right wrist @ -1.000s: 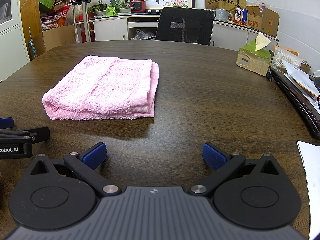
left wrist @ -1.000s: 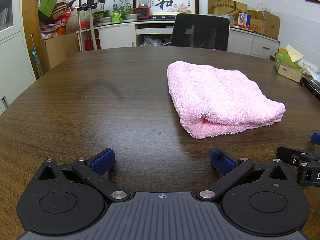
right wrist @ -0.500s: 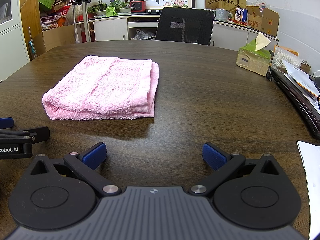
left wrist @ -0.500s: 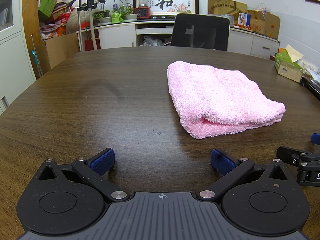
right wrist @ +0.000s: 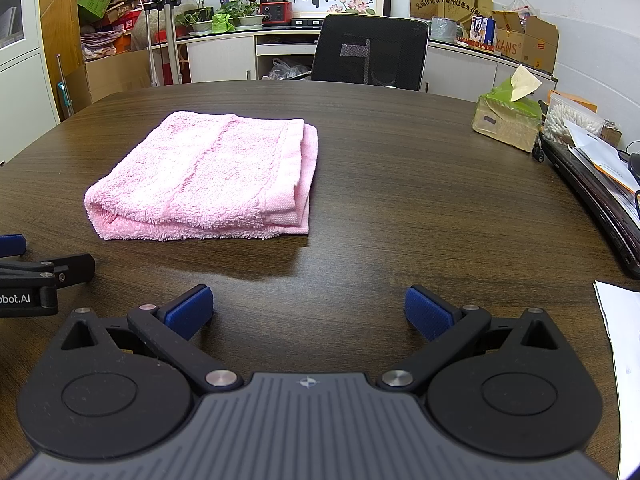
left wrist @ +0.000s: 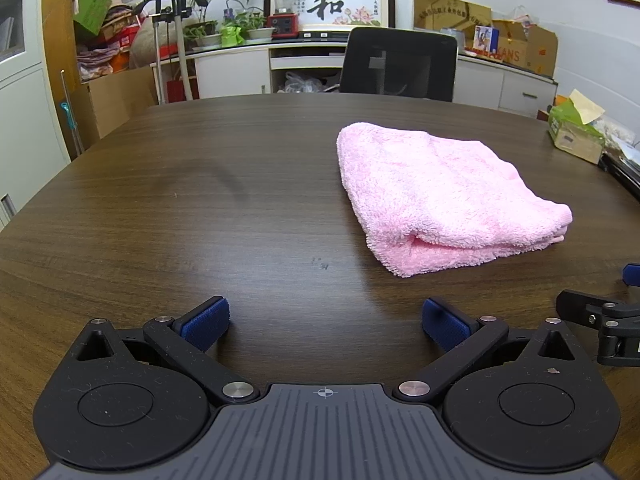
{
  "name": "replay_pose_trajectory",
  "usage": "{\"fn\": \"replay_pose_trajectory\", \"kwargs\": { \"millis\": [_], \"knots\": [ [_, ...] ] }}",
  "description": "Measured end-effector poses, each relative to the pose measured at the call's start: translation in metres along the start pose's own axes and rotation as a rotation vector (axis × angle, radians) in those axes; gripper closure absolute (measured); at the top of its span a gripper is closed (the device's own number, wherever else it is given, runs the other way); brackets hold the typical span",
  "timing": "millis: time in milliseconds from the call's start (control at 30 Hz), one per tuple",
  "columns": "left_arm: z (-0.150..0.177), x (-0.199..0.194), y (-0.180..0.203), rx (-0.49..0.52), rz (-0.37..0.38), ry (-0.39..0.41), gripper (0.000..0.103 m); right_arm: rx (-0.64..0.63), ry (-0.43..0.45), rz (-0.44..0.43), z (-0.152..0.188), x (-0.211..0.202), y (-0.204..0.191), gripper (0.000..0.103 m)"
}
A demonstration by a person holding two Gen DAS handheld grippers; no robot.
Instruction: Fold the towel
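A pink towel [left wrist: 444, 196] lies folded into a thick rectangle on the dark wooden table [left wrist: 200, 208]. It sits ahead and right of my left gripper [left wrist: 326, 322], which is open and empty near the table's front edge. In the right wrist view the towel [right wrist: 208, 176] lies ahead and left of my right gripper [right wrist: 308, 312], also open and empty. Both grippers are apart from the towel. Part of the right gripper shows at the right edge of the left wrist view [left wrist: 600, 316], and part of the left gripper shows at the left edge of the right wrist view [right wrist: 36, 276].
A black office chair [right wrist: 370, 52] stands at the table's far side. A green tissue box [right wrist: 508, 120], a laptop with papers [right wrist: 592, 184] and a white sheet [right wrist: 620, 328] lie at the right. Cabinets and boxes line the back wall.
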State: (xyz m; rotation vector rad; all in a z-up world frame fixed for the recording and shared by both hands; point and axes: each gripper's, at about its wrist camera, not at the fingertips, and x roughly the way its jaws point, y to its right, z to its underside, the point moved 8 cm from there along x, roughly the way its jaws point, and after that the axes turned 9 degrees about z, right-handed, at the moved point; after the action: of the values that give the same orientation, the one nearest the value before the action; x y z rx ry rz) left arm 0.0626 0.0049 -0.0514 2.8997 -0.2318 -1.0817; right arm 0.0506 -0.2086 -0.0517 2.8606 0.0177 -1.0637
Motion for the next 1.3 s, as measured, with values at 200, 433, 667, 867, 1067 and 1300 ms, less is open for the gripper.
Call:
{"fn": "replay_pose_trajectory", "kwargs": {
  "millis": [200,433,667,867,1067,1300],
  "knots": [
    [-0.002,0.001,-0.005,-0.004,-0.007,0.001,0.000,-0.017,0.003,-0.021,-0.002,0.001,0.002,0.000],
    [-0.005,0.002,-0.021,-0.033,-0.043,0.005,0.000,0.000,0.003,-0.013,-0.003,0.002,0.004,0.000],
    [-0.008,0.002,-0.037,-0.055,-0.068,0.009,0.000,0.041,-0.003,0.024,-0.005,0.006,0.020,0.000],
    [-0.009,-0.001,-0.052,-0.062,-0.076,0.011,0.000,0.116,-0.002,0.060,-0.010,0.009,0.048,0.000],
    [-0.011,-0.001,-0.065,-0.070,-0.086,0.012,0.000,0.195,-0.013,0.129,-0.010,0.014,0.085,0.000],
    [-0.011,-0.004,-0.080,-0.078,-0.096,0.015,0.000,0.229,-0.027,0.236,-0.003,0.020,0.120,0.000]
  ]
}}
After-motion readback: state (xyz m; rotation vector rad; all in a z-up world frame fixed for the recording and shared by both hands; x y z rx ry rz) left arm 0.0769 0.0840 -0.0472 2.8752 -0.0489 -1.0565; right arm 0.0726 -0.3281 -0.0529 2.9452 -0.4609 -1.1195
